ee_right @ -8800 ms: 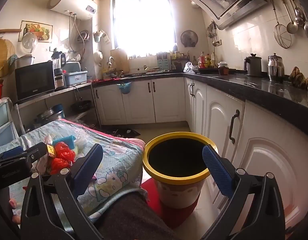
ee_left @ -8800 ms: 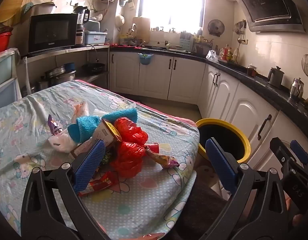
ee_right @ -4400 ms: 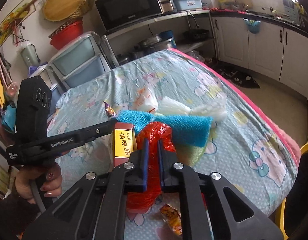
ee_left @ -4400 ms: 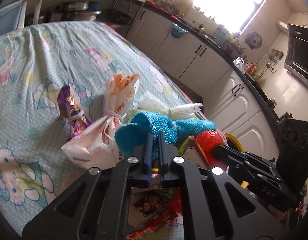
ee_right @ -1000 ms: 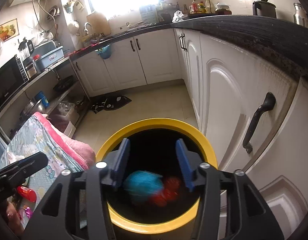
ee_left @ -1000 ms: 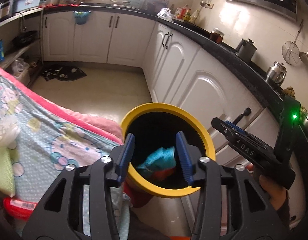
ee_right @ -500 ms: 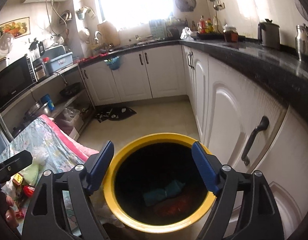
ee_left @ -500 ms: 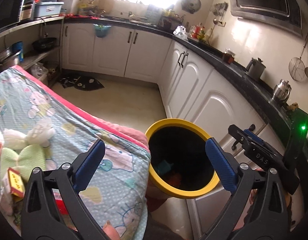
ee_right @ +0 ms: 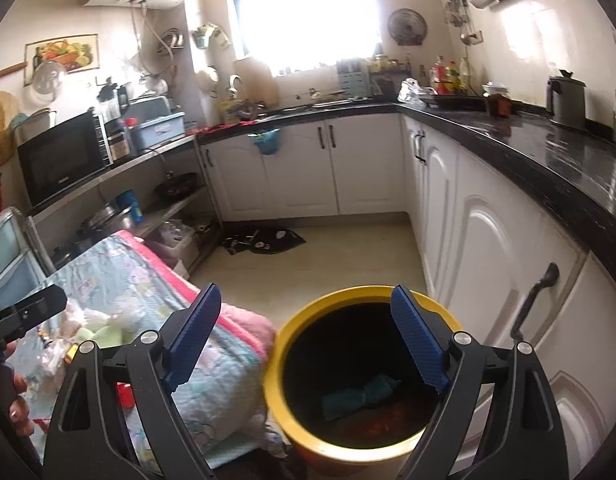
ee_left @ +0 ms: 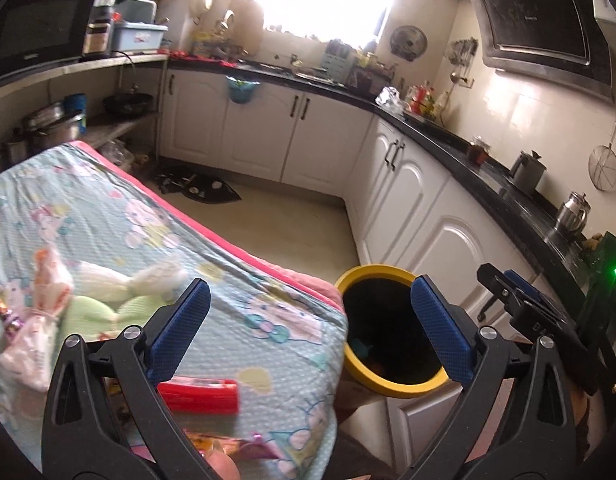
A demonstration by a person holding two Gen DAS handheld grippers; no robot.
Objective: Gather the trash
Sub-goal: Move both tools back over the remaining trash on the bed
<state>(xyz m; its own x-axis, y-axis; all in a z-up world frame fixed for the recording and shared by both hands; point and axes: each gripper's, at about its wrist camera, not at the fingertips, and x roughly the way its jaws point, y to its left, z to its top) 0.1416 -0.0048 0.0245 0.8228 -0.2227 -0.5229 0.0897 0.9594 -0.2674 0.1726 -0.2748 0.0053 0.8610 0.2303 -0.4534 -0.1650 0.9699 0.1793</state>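
Note:
A yellow-rimmed trash bin stands on the floor by the table; in the right wrist view its rim is close below, with a blue towel and red bag inside. My left gripper is open and empty over the table's corner. My right gripper is open and empty just above the bin. On the table lie a red packet, a white tied bag, white and green wrappers and a snack wrapper.
The table has a pale blue cartoon cloth with a pink edge. White cabinets under a black counter run along the right and back. A dark mat lies on the floor. A microwave sits on a shelf at left.
Both grippers opened over the bin and dropped the blue towel and red bag in. Both have since pulled back and up; the left one swung toward the table.

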